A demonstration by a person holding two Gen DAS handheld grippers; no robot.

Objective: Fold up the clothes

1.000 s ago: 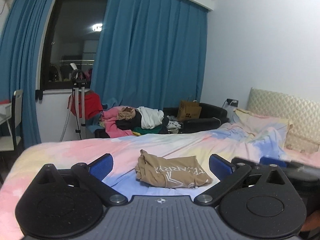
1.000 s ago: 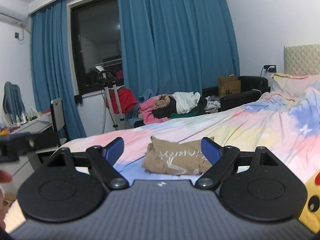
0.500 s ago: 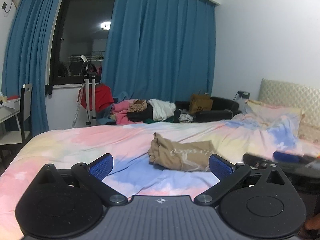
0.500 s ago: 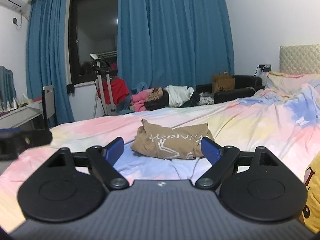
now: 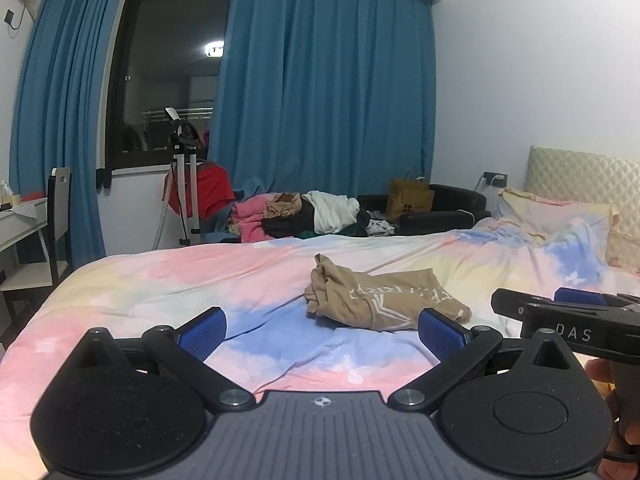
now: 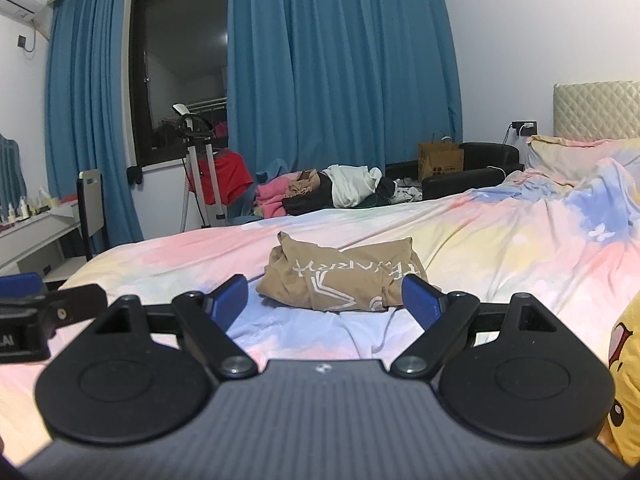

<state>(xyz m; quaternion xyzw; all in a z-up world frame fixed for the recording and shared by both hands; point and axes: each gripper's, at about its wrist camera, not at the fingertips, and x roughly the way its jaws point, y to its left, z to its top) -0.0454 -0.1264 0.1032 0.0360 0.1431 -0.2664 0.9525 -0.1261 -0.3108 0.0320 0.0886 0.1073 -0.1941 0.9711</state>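
A tan garment with white lettering (image 5: pixel 376 300) (image 6: pixel 344 278) lies crumpled in a loose bundle on the pastel bedspread (image 5: pixel 224 280) (image 6: pixel 500 240). My left gripper (image 5: pixel 320 330) hovers open just short of it, the bundle ahead and a little right of its blue pads. My right gripper (image 6: pixel 324 300) is open too, with the bundle straight ahead between its fingers but beyond them. Neither holds anything. The right gripper's body shows at the right edge of the left wrist view, and the left one's at the left edge of the right wrist view.
A heap of mixed clothes (image 5: pixel 304 216) (image 6: pixel 332 194) sits beyond the bed's far edge, beside a black sofa (image 5: pixel 440 208) with a paper bag. A desk and chair (image 5: pixel 36 224) stand left. Pillows and the headboard (image 5: pixel 580 184) are right. A yellow plush (image 6: pixel 624 360) lies at right.
Both grippers have shifted over the bed: the tan bundle sits farther right in the left wrist view, and the left gripper's body has come closer in the right wrist view. Both stay open.
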